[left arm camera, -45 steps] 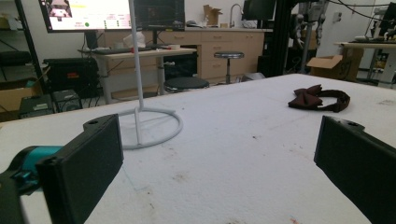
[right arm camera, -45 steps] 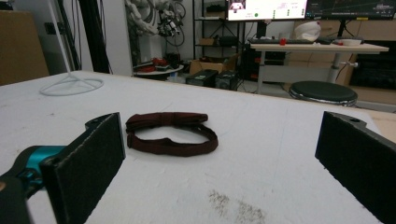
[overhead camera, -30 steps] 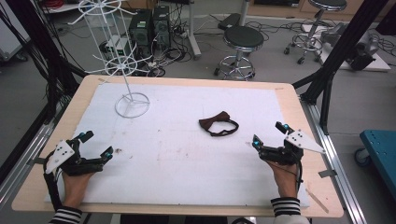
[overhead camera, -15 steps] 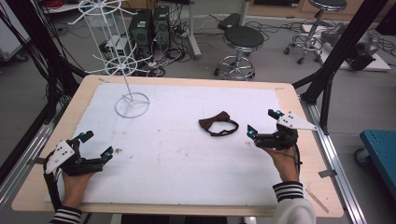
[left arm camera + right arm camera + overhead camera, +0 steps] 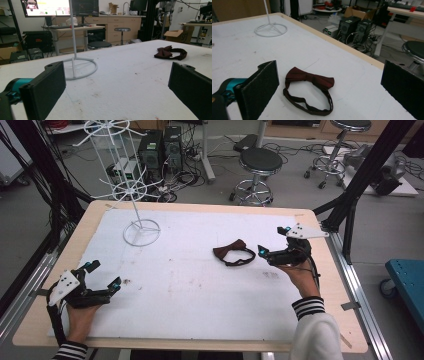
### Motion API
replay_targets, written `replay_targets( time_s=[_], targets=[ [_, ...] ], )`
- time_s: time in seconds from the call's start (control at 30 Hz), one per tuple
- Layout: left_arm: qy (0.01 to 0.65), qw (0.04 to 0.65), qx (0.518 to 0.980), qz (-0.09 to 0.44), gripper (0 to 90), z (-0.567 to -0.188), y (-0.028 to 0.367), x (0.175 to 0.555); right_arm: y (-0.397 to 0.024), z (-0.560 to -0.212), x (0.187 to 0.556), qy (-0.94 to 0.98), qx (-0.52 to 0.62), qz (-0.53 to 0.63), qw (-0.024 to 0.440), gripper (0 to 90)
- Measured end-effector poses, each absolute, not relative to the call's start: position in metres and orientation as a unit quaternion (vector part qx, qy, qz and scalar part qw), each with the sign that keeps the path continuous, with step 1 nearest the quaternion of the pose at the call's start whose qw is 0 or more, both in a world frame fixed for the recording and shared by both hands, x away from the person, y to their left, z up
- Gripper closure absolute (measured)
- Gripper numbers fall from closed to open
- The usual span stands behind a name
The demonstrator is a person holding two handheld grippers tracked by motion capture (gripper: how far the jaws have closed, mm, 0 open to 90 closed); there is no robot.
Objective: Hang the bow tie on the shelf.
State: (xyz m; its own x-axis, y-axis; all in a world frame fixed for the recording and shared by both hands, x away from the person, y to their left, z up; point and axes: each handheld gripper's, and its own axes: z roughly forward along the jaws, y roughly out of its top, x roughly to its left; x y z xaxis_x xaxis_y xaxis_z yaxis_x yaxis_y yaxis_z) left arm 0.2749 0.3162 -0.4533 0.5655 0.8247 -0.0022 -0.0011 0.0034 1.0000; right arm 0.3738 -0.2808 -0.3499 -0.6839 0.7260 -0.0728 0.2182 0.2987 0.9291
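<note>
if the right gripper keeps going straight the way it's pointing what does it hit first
Most likely the dark red bow tie. The right gripper has its jaws open and aimed at it, and the tie lies flat on the white table cover just ahead, between the jaw lines. Exact depth is hard to judge.

Left hand-held gripper (image 5: 102, 280) low and near, right hand-held gripper (image 5: 274, 243) farther forward (both jaws wide apart).

Bow tie (image 5: 309, 79) is dark maroon with a darker brown strap. My right gripper (image 5: 273, 242) and left gripper (image 5: 102, 276) are black with teal tips and pale grey top plates. Table (image 5: 200, 290) cover is white, speckled with small brownish marks, light wood edge. Wire stand (image 5: 141, 231) white. Sleeve cuffs black-and-white striped.
</note>
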Motion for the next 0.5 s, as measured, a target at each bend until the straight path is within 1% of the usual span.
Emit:
replay_targets(
  time_s=[0.33,0.5],
  targets=[
    [0.330,0.627,0.624,0.330,1.7,-0.453,0.317,0.275,-0.266,-0.347,0.407,0.808,0.285,0.469,0.216,0.7],
    [0.330,0.627,0.624,0.329,1.7,-0.453,0.317,0.275,-0.259,-0.349,0.423,0.817,0.269,0.463,0.213,0.7]
  ],
)
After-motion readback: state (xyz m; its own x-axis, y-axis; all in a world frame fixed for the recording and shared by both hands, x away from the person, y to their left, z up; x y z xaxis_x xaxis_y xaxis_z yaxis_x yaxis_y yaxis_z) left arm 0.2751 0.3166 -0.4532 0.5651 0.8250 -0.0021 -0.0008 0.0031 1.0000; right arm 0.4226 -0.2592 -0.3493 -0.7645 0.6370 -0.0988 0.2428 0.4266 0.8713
